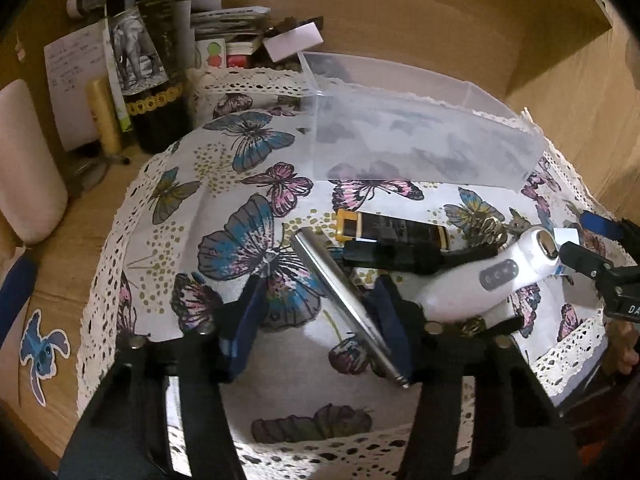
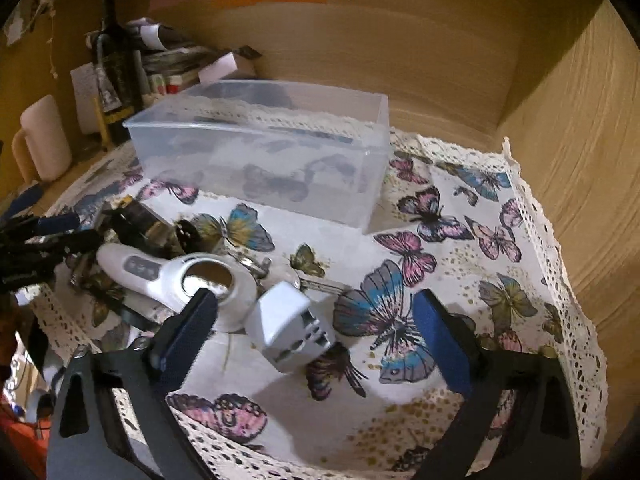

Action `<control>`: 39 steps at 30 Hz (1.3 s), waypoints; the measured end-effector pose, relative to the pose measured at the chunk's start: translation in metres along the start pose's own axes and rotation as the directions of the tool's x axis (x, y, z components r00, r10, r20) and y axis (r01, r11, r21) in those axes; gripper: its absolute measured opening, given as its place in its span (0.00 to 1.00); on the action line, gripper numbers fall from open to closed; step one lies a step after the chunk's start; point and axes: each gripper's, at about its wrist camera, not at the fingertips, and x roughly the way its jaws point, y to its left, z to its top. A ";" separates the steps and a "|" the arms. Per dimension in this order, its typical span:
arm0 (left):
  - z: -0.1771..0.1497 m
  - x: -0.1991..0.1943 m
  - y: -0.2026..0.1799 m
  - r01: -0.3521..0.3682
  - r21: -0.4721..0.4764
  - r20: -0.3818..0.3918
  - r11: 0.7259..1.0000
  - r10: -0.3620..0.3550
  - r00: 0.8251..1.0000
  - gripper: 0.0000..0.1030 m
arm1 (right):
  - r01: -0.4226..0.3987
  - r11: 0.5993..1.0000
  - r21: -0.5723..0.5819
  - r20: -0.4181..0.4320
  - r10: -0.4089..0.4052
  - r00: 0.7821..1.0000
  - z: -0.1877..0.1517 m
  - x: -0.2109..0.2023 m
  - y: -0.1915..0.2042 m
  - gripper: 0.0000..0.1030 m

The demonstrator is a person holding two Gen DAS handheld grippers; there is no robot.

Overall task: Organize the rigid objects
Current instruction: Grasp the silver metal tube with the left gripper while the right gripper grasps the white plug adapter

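A clear plastic box [image 1: 420, 136] [image 2: 260, 152] stands on the butterfly cloth [image 1: 248, 200] [image 2: 440, 240]. In front of it lie a silver metal bar [image 1: 340, 292], a black and gold tube [image 1: 392, 230] [image 2: 140, 216], a black object [image 1: 392, 256], a white handheld device [image 1: 488, 276] [image 2: 176, 276] and a white plug adapter [image 2: 292, 328]. My left gripper [image 1: 320, 316] is open, its jaws either side of the silver bar. My right gripper [image 2: 316, 332] [image 1: 592, 248] is open around the adapter, its left finger by the device's head.
A dark wine bottle [image 1: 148, 60] [image 2: 112, 80], papers and small boxes [image 1: 228, 24] crowd the back left. A pale mug [image 2: 44, 140] stands at the left. Wooden walls [image 2: 560, 120] close the back and right. A sticker [image 1: 40, 352] lies on the desk.
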 end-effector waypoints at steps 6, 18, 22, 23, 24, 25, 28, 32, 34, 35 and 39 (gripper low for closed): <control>-0.001 -0.004 0.004 -0.005 0.007 -0.008 1.000 0.005 1.000 0.29 | -0.038 0.999 0.004 -0.007 0.038 0.999 -0.001 0.002 0.000 0.76; -0.004 0.003 -0.020 -0.026 0.102 -0.012 0.994 0.027 1.000 0.26 | -0.068 0.998 -0.012 -0.046 0.068 0.997 -0.005 0.010 -0.002 0.50; -0.008 0.001 -0.027 -0.060 0.138 0.012 0.989 0.059 0.998 0.17 | -0.078 0.997 0.002 -0.036 0.078 0.996 -0.005 0.015 0.000 0.46; -0.009 0.000 -0.028 -0.073 0.147 0.018 0.986 0.071 0.997 0.15 | -0.076 0.997 0.004 -0.026 0.076 0.997 -0.005 0.015 0.001 0.46; -0.010 -0.001 -0.028 -0.085 0.155 0.023 0.984 0.082 0.996 0.15 | -0.077 0.997 0.003 -0.021 0.077 0.997 -0.005 0.015 0.001 0.46; -0.010 -0.003 -0.028 -0.091 0.157 0.030 0.983 0.087 0.996 0.15 | -0.078 0.997 0.005 -0.018 0.078 0.997 -0.004 0.015 0.001 0.46; -0.009 -0.013 -0.024 -0.088 0.133 0.060 0.987 0.081 0.995 0.15 | -0.075 0.997 0.011 -0.004 0.075 0.997 -0.003 0.014 0.001 0.45; -0.005 -0.024 -0.021 -0.090 0.120 0.094 0.989 0.079 0.992 0.15 | -0.068 0.998 0.017 0.019 0.068 0.998 0.001 0.008 0.000 0.45; -0.002 -0.029 -0.020 -0.086 0.115 0.110 0.990 0.073 0.991 0.15 | -0.067 0.998 0.016 0.038 0.066 0.997 0.003 0.004 0.001 0.45; 0.000 -0.031 -0.020 -0.083 0.110 0.118 0.990 0.070 0.991 0.15 | -0.064 0.998 0.017 0.054 0.063 0.997 0.004 0.001 0.001 0.45; 0.010 -0.042 -0.021 -0.060 0.097 0.163 0.993 0.043 0.986 0.15 | -0.060 0.997 0.053 0.110 0.054 0.992 0.010 -0.009 -0.001 0.45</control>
